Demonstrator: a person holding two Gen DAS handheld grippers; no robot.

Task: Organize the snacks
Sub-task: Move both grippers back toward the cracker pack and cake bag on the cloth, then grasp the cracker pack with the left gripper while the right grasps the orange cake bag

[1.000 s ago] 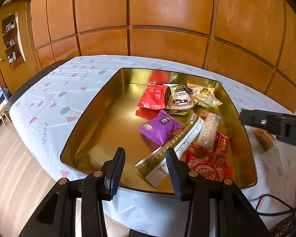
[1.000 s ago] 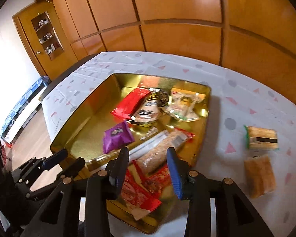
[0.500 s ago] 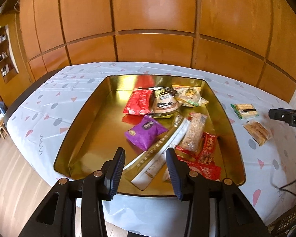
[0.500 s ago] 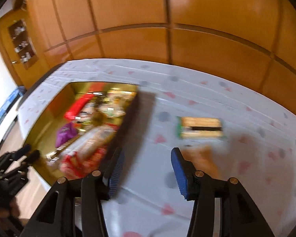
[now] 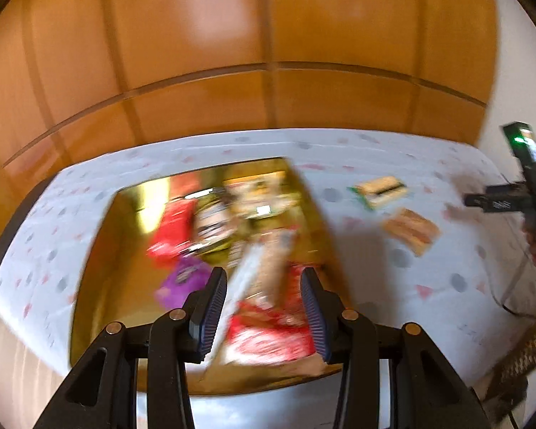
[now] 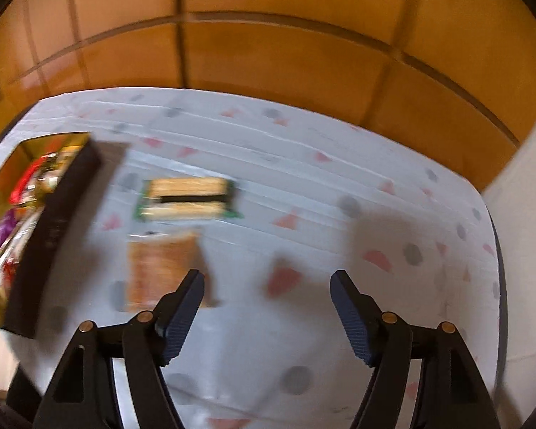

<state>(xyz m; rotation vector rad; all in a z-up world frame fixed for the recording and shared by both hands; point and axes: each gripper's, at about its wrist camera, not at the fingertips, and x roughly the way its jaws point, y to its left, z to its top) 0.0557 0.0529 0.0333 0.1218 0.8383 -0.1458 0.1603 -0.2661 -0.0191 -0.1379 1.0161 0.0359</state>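
Observation:
A gold tray (image 5: 100, 250) on the table holds several snack packets, among them a red one (image 5: 171, 228) and a purple one (image 5: 182, 279). Two snacks lie on the cloth right of the tray: a green-edged cracker pack (image 5: 378, 189) (image 6: 187, 195) and an orange wafer pack (image 5: 411, 230) (image 6: 160, 268). My left gripper (image 5: 264, 307) is open and empty above the tray's near edge. My right gripper (image 6: 268, 304) is wide open and empty above the cloth, just right of the wafer pack; it also shows in the left wrist view (image 5: 507, 200). Both views are blurred.
The table has a white cloth (image 6: 303, 178) with pink and grey shapes. Wood-panel wall (image 5: 268, 53) stands behind it. The tray's dark outer wall (image 6: 53, 236) is at the left of the right wrist view. A cable (image 5: 514, 307) lies at the table's right.
Both views have swung right. My right gripper left the tray, moved over the cloth near the two loose snacks and opened wider. My left gripper stays open over the tray's near edge.

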